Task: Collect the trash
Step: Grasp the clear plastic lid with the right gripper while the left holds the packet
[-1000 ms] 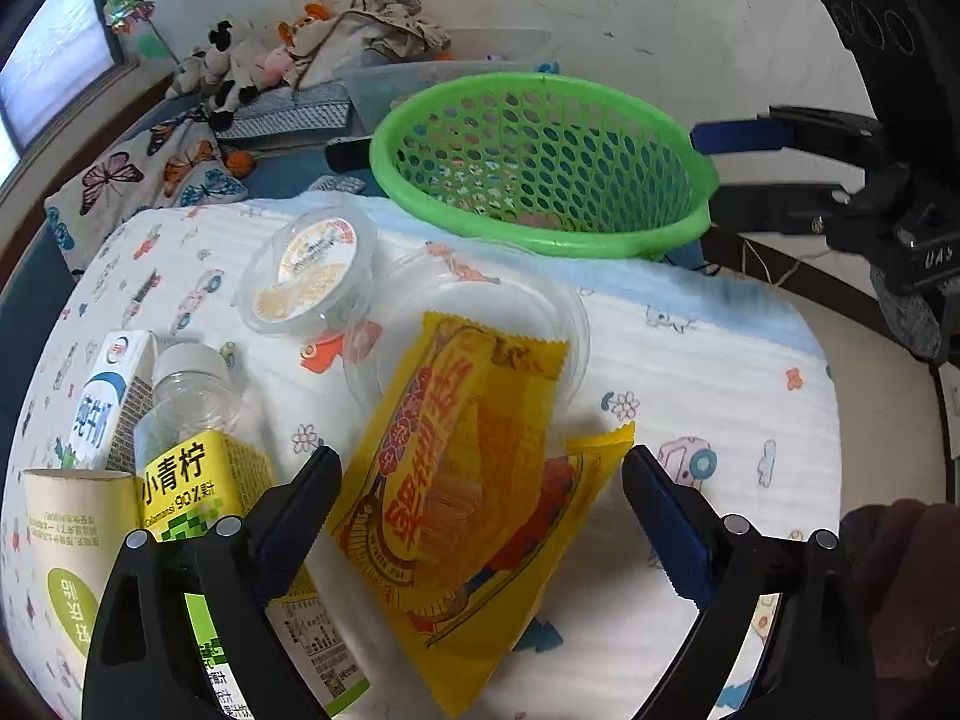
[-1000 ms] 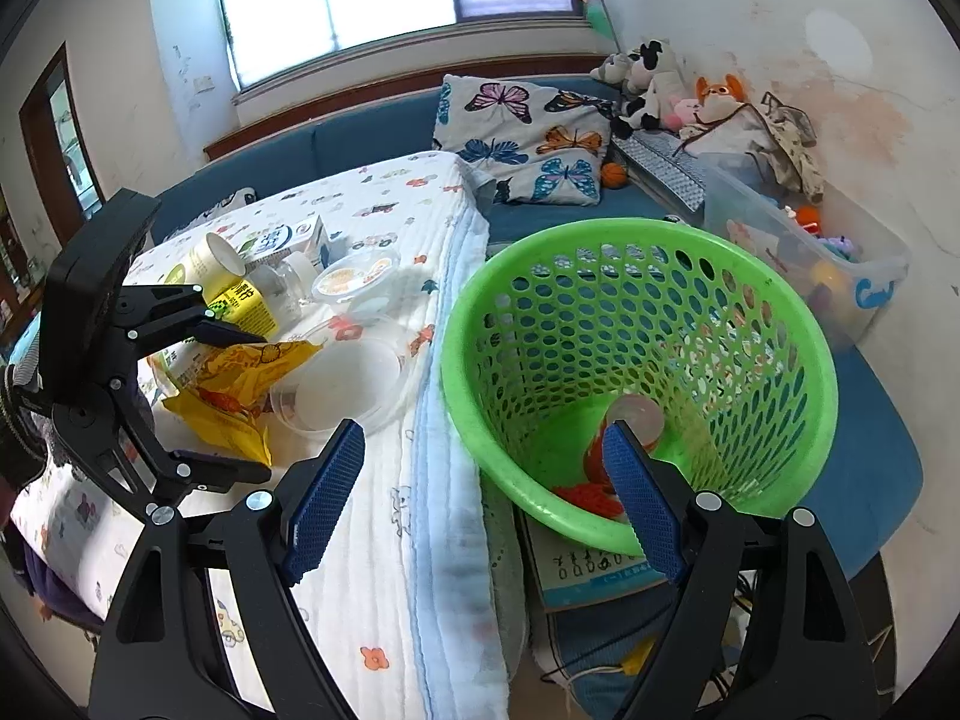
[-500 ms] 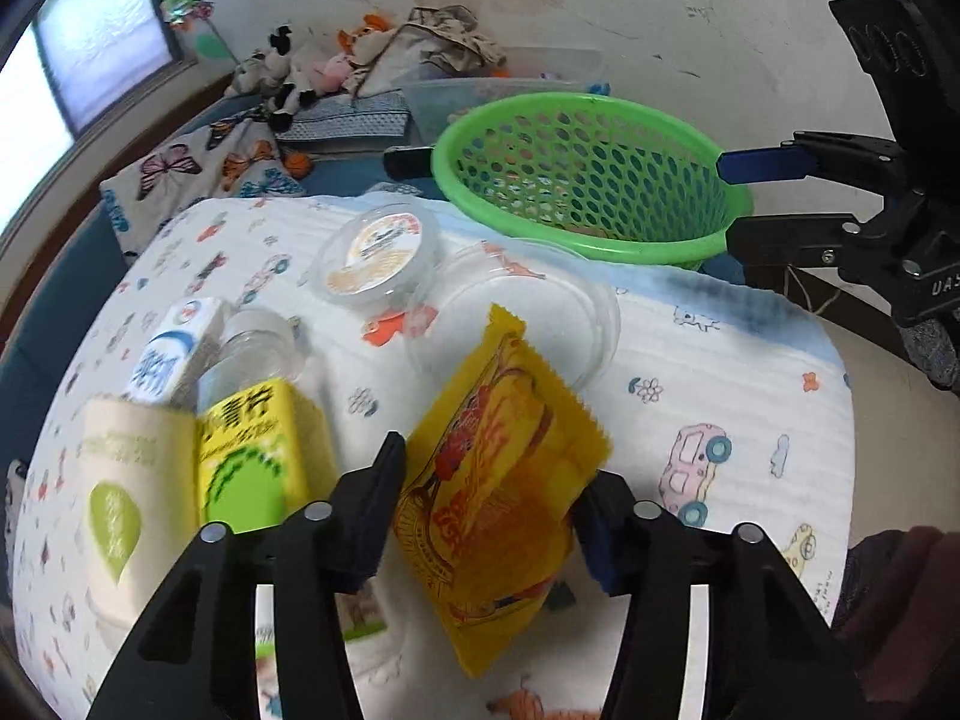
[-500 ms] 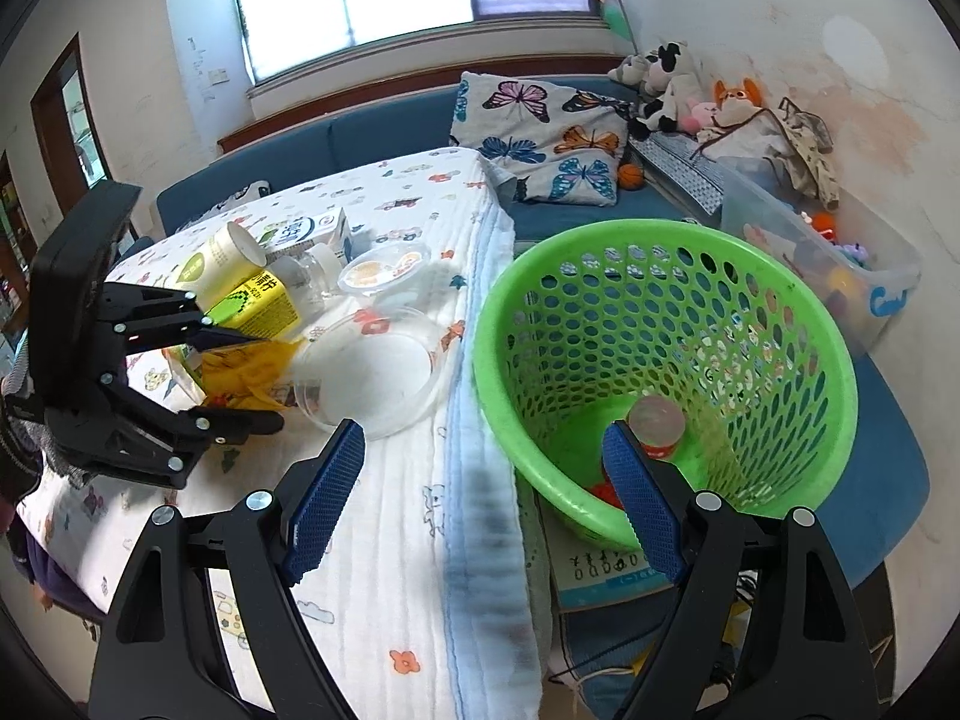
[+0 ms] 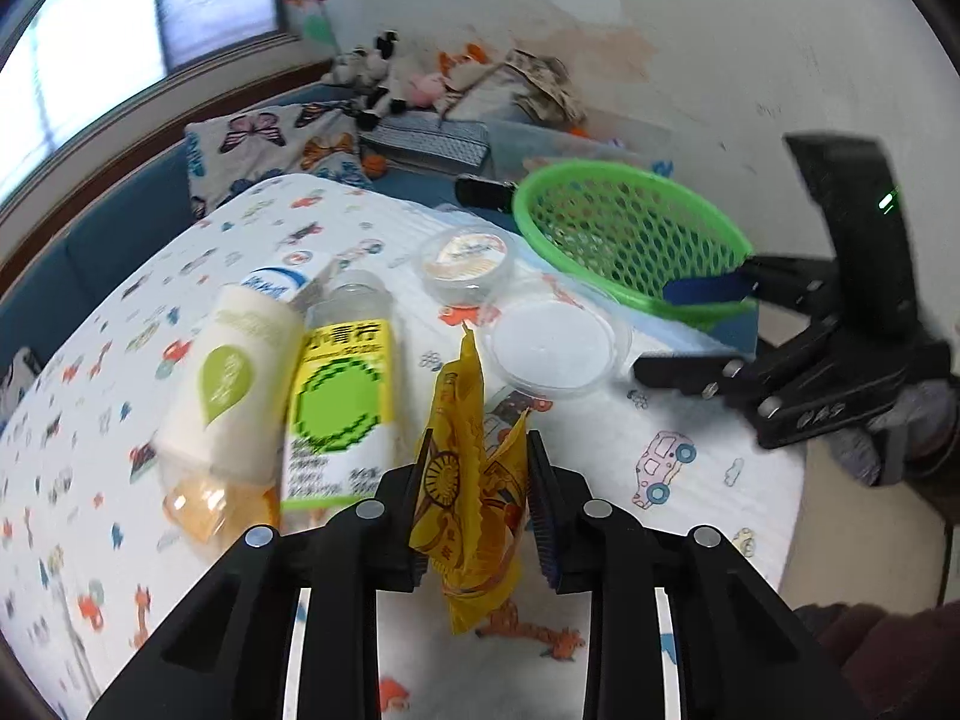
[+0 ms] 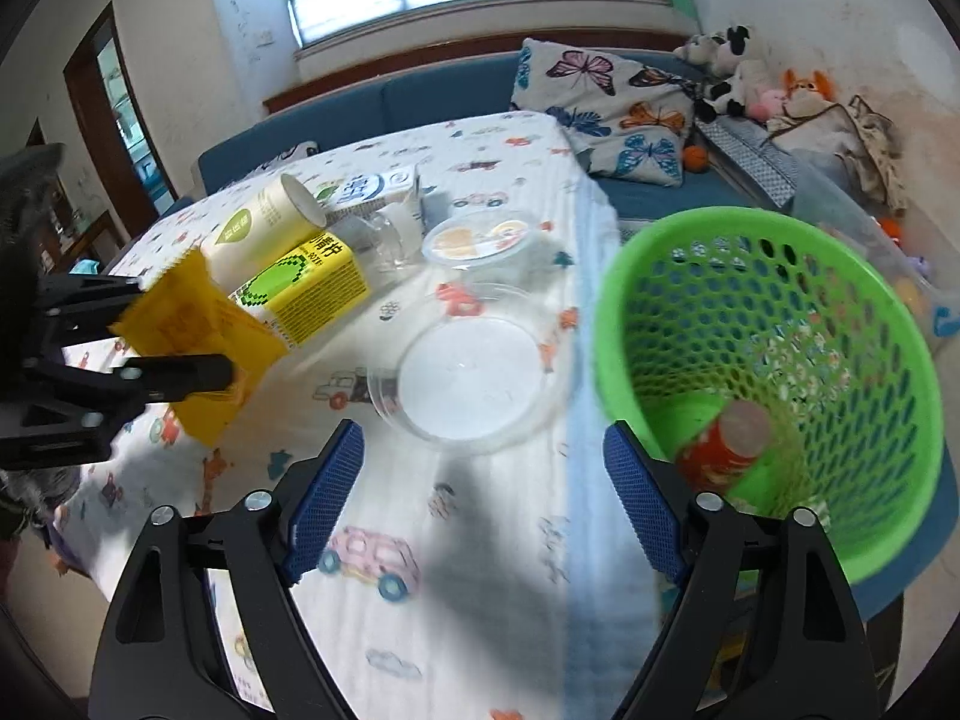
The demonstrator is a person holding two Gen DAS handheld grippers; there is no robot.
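The left gripper [image 5: 474, 483] is squeezing a crinkled yellow plastic snack wrapper [image 5: 471, 480] between its fingers, having just closed on it, and is holding it above the bench [image 5: 690, 480] with its cartoon-print cloth. The right gripper [image 6: 483, 498], its blue-padded fingers spread wide with nothing between them after just widening, is hovering near a shallow clear plastic bowl [image 6: 474, 372] beside the green perforated plastic basket [image 6: 774, 372].

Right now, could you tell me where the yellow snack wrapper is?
The yellow snack wrapper is pinched in the left gripper, raised off the tablecloth, right of the yellow bottle in the left wrist view.
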